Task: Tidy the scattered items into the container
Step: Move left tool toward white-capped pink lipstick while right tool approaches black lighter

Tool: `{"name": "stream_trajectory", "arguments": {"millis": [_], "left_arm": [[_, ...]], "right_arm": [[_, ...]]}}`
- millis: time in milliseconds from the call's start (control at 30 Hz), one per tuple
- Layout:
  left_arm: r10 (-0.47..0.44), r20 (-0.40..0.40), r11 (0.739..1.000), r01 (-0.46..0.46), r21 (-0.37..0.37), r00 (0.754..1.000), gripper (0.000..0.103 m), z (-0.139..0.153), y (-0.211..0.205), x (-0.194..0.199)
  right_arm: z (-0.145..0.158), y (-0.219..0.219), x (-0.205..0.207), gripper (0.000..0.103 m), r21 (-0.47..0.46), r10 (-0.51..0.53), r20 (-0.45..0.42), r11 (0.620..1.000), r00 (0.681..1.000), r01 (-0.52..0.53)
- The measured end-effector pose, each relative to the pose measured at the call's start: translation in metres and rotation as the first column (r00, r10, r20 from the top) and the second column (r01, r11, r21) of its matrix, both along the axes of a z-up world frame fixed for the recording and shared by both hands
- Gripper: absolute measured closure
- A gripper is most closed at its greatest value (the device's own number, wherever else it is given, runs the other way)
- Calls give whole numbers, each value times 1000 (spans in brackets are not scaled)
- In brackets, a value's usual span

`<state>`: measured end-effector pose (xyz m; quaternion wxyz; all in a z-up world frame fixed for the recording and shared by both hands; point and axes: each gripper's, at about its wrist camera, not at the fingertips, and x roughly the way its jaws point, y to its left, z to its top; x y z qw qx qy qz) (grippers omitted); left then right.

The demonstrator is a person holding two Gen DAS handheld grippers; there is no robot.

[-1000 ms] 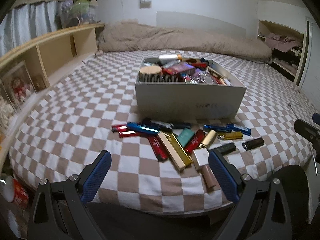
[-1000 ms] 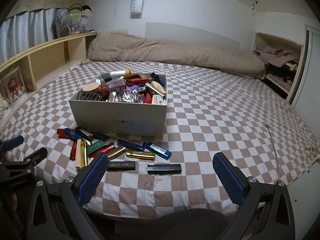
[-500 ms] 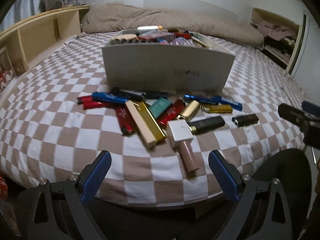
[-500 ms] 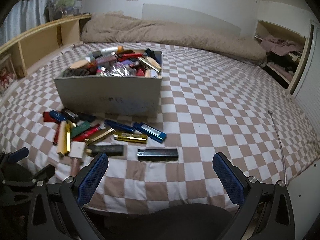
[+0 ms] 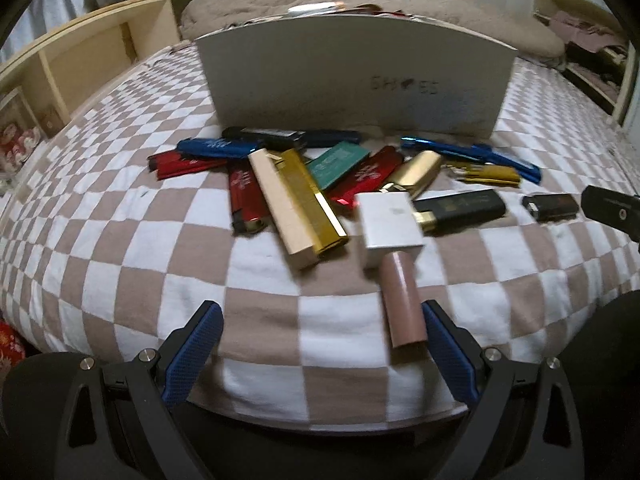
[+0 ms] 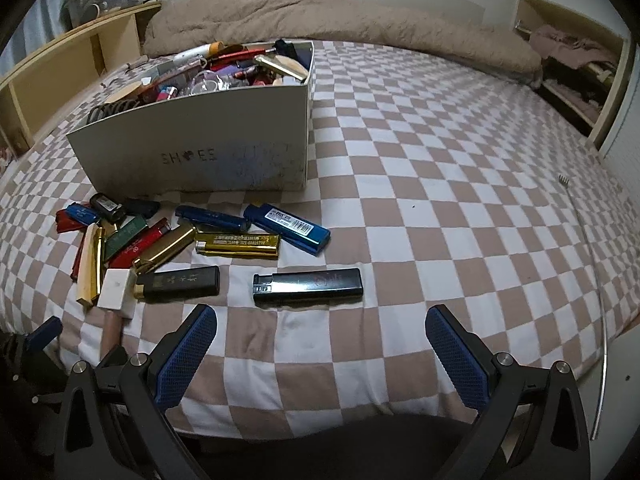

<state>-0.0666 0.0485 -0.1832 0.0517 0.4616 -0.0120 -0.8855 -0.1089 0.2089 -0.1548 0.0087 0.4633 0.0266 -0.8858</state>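
One white shoebox [image 6: 192,160] on the bed [image 6: 440,200]; two black lighters [image 6: 308,287] nearest; left gripper [image 5: 322,354] and right gripper [image 6: 322,356] fingers released, empty

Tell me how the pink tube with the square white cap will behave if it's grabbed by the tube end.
The pink tube with the square white cap looks rigid. Its round body may slip or twist between pads, and the bulky cap probably makes it top-heavy.

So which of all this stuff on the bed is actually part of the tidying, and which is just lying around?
Part of the job:
- scattered lighters
- pink tube with white cap
- white shoe box

Just lying about:
- brown duvet
- wooden shelf
- checked bedsheet
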Motion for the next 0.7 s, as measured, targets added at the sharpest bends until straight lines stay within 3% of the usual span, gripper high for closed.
{"name": "stream_trajectory", "arguments": {"millis": [300, 700], "left_arm": [[111, -2, 993, -111, -30, 994, 4, 0, -30, -7], [205, -20, 977, -206, -55, 979, 0, 0, -69, -32]], "right_arm": [[-15, 8, -19, 0, -121, -1, 73, 993, 997, 10], [-27, 12, -26, 0, -128, -26, 133, 991, 991, 43]]}}
